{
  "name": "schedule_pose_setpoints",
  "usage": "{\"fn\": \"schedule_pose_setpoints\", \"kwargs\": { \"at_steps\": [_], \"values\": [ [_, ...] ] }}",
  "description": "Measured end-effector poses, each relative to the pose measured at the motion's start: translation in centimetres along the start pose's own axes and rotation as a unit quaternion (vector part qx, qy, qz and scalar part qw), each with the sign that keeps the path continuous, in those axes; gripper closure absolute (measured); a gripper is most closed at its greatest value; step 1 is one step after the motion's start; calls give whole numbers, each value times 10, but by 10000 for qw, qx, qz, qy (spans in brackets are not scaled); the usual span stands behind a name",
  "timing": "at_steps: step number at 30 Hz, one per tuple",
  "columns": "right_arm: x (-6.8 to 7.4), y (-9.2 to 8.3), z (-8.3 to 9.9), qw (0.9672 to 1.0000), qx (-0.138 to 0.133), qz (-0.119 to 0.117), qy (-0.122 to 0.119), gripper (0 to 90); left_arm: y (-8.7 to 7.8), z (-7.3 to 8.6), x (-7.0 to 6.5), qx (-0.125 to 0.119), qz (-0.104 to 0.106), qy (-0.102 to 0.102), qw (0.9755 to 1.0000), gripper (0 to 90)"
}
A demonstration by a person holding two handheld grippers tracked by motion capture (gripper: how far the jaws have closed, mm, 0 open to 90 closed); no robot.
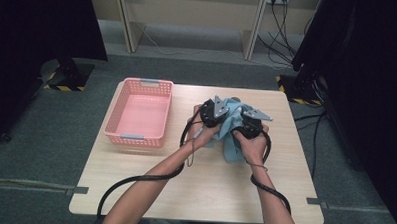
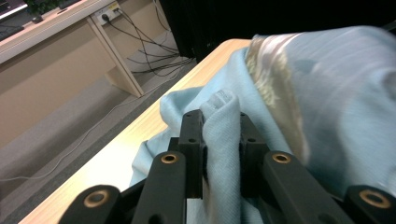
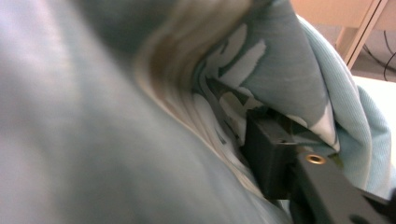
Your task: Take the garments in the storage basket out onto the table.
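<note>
A light blue cloth (image 1: 230,139) with a pale printed patch lies bunched at the middle of the wooden table (image 1: 203,192). My left gripper (image 1: 221,119) is on the cloth's left side. In the left gripper view a fold of the cloth (image 2: 327,93) stands pinched between the jaws of the left gripper (image 2: 219,128), which is shut on it. My right gripper (image 1: 240,126) is pushed into the cloth from the right. In the right gripper view the cloth (image 3: 93,140) drapes over the camera, hiding one jaw. The other finger (image 3: 271,154) lies against the fabric, so I cannot see whether it grips.
A pink plastic basket (image 1: 135,138) stands on the left part of the table with nothing in it. Black cables trail from both grippers over the table's near edge. Desk legs and wall cables (image 1: 279,45) are behind the table, and dark stands flank it.
</note>
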State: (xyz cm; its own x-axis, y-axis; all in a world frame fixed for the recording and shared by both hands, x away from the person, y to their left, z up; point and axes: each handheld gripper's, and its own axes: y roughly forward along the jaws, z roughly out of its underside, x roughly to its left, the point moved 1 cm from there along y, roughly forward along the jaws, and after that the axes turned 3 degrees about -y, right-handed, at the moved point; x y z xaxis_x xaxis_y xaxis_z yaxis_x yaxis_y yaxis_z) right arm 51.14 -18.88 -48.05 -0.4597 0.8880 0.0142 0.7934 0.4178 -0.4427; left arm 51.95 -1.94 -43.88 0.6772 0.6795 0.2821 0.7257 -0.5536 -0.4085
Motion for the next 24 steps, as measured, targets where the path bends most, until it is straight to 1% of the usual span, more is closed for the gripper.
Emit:
{"fn": "schedule_pose_setpoints", "kwargs": {
  "at_steps": [3, 6, 8, 10, 14, 17, 21, 24],
  "values": [
    [0, -4, 0, 10000, 34, -36, -23, 531, 3, 3, 1, 71, -52, 55, 9999, 764],
    [0, -9, -2, 9999, 102, -70, -36, 487, 5, 5, 0, 98, -83, 54, 9999, 760],
    [-1, -12, -2, 9999, 133, -95, -28, 458, 6, 7, 0, 130, -100, 103, 9998, 759],
    [-3, -15, -1, 9998, 151, -132, -25, 443, 8, 8, -1, 150, -99, 123, 9998, 759],
    [-6, -21, 0, 9996, 168, -202, -102, 426, 11, 10, -2, 182, -99, 119, 9997, 759],
    [-8, -27, 2, 9995, 155, -249, -88, 403, 13, 12, -3, 205, -98, 114, 9997, 756],
    [-10, -33, 5, 9992, 197, -326, -150, 379, 15, 14, -5, 232, -97, 127, 9996, 756],
    [-12, -39, 8, 9990, 191, -389, -127, 362, 17, 15, -6, 257, -77, 127, 9996, 759]
  ]
}}
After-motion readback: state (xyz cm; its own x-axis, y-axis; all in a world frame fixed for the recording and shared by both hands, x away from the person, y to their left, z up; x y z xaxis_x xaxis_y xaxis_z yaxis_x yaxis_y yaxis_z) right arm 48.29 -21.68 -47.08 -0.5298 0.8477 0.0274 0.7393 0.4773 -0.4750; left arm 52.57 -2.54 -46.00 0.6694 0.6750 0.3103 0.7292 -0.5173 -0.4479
